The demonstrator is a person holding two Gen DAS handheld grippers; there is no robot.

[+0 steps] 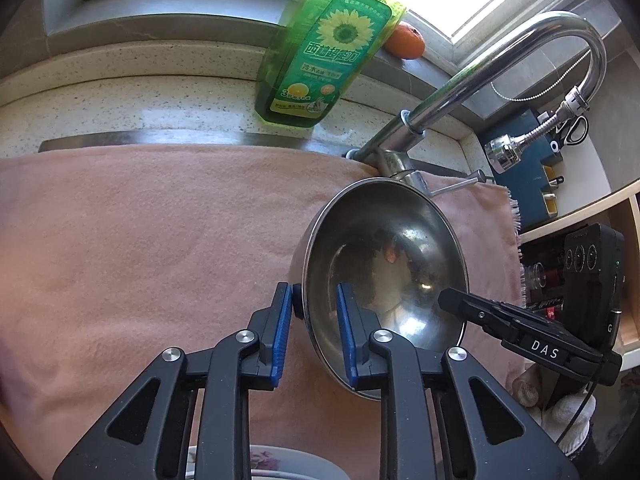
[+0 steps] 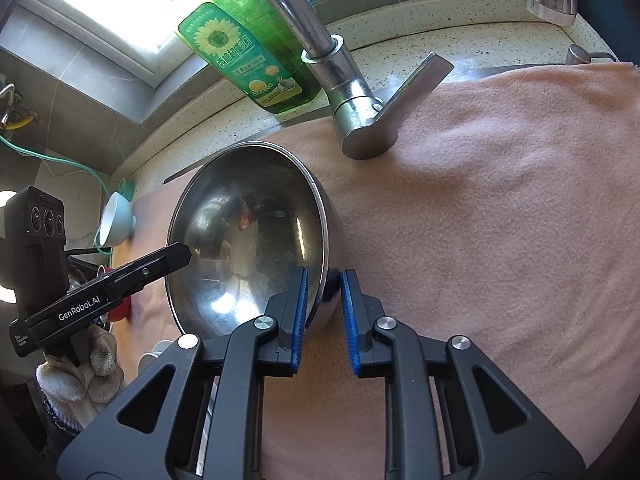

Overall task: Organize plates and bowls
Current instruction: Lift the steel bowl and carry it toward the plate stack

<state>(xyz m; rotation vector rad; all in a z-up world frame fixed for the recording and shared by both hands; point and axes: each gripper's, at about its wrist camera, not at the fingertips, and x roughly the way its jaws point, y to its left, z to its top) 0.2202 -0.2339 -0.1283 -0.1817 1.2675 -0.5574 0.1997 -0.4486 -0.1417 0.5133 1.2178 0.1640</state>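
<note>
Closest to the left wrist camera, the left gripper (image 1: 314, 312) has its two blue pads drawn in narrow, straddling the near-left rim of a steel bowl (image 1: 384, 264): one pad sits outside the wall, the other inside. There looks to be a sliver of gap on the outer side, so it's hard to call whether both pads press fully, but the rim is pinched between them. Just under that gripper, at the very bottom edge, a bit of a white plate with a floral pattern (image 1: 272, 456) peeks out.

Over on the right wrist view it's the mirror story. The right gripper (image 2: 324, 312) is also pulled in narrow around the opposite side of the steel bowl's (image 2: 248, 240) rim, inner pad inside the bowl, outer pad beside the wall. Each gripper shows up in the other's view, reaching in from the side, held by a hand in a white knit glove (image 2: 80, 376).

The bowl is tipped, not flat: its open mouth faces up and back toward the grippers, so it reads as an oval whose long axis runs away from the tongs. It sits between the two grippers, over a pink towel (image 1: 140, 240) that spreads out past both.

Beyond the bowl, the chrome faucet (image 2: 344, 96) stands at the far rim. Farther back, a green dish soap bottle (image 1: 320, 52) stands on the speckled counter (image 1: 120, 100), with an orange (image 1: 406, 42) on the ledge behind it.
</note>
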